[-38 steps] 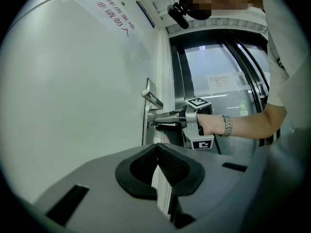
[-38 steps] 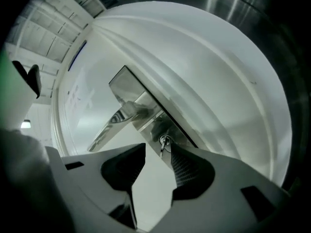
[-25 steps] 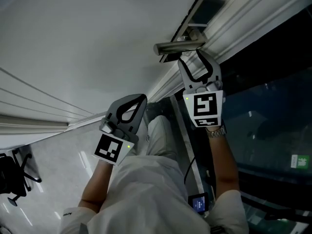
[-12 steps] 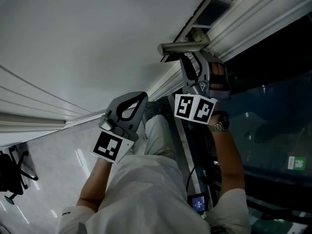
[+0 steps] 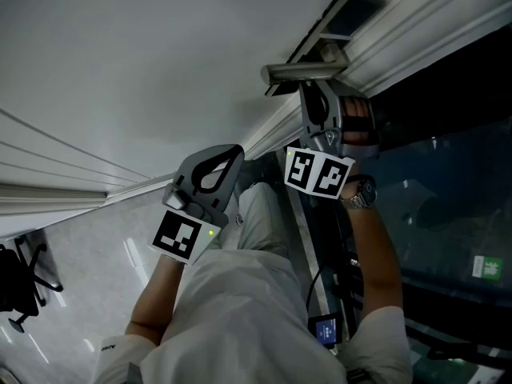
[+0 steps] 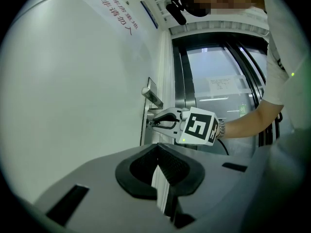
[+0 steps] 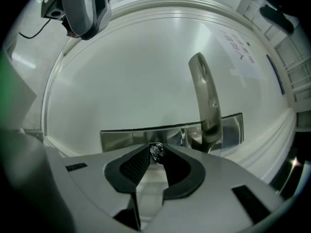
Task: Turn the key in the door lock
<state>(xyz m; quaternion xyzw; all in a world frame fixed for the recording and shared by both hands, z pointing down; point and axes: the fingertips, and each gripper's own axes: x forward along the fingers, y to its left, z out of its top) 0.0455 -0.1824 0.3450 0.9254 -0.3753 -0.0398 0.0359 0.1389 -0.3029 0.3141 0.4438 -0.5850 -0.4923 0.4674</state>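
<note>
Rolled: right tongs (image 5: 310, 94) have turned about their own axis since a second ago. Their marker cube (image 5: 318, 172) showed one flat face then. Now it sits corner-on with two faces showing, right of centre in the head view. Position barely shifted, same spot under the door handle (image 5: 300, 72).

The jaws have just been closing. The right gripper view shows the key (image 7: 156, 152) between the tips, pads pinched on its head. The key sits in the lock plate (image 7: 131, 137), bottom centre of that view, just left of the handle's base.

Idle side: left tongs (image 5: 234, 150) unchanged, lower left of centre, held off the door (image 5: 160, 46), tips together, nothing in them.

My read:
- The roll was already there half a second ago, so the clamp is the newer bit.
- That looks like lining up with the key and then gripping it, not the turn itself.
- Key probably not turned yet.
- Next move is a wrist roll with the clamp held.
- Risk: pads slipping on such a small head.

Count:
- key: 1
- lock plate: 1
- door handle: 1
- tongs: 2, one marker cube each
- watch (image 5: 358, 192): 1, on the right wrist
- chair (image 5: 20, 286): 1, lower left edge of the head view
</note>
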